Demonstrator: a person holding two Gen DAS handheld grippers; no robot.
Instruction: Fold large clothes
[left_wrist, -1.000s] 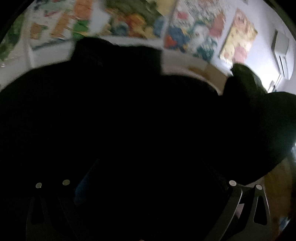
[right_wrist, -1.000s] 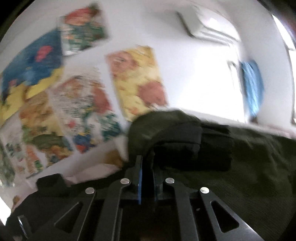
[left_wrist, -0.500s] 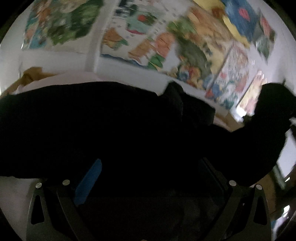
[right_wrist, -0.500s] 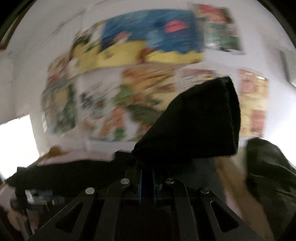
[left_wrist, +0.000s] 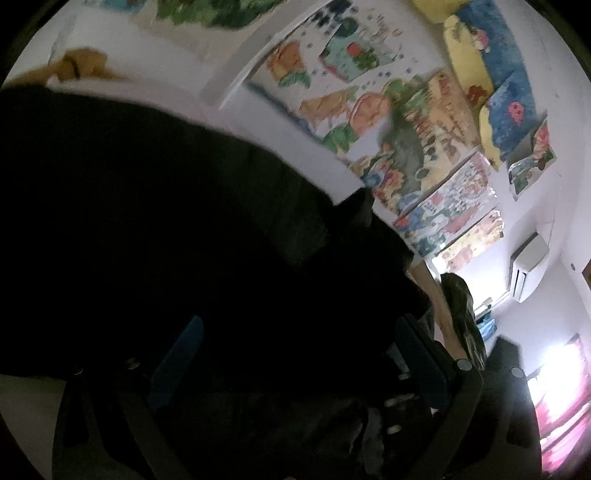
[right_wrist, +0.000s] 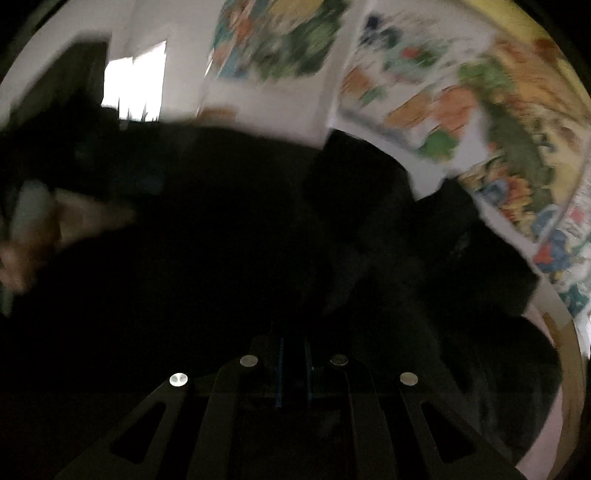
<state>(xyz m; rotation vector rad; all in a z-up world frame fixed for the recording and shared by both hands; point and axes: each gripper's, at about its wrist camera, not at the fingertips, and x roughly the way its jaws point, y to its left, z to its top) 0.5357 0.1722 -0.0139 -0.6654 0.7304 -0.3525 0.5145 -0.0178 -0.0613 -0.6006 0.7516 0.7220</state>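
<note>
A large black garment (left_wrist: 155, 229) fills most of the left wrist view and spreads over a pale surface. My left gripper (left_wrist: 295, 350) stands open above it, its blue pads (left_wrist: 177, 354) far apart and black cloth lying between them. In the blurred right wrist view the same black garment (right_wrist: 240, 240) covers the middle of the picture. My right gripper (right_wrist: 293, 354) is shut, its two blue pads almost together, with a bunched fold of the black cloth at the tips. A person's hand (right_wrist: 40, 229) shows at the left edge of that view.
Colourful posters (left_wrist: 406, 122) cover the white wall behind. A dark green garment (left_wrist: 461, 314) lies on a wooden surface (left_wrist: 432, 295) to the right. An air conditioner (left_wrist: 528, 266) hangs high up. A brown cloth (left_wrist: 81, 62) lies at the far left. A bright window (right_wrist: 133, 88) shows.
My right gripper swung left and downward with the black fold pinched in it, away from the green garment. The left view rolled and shifted over the black garment, its jaws staying wide.
</note>
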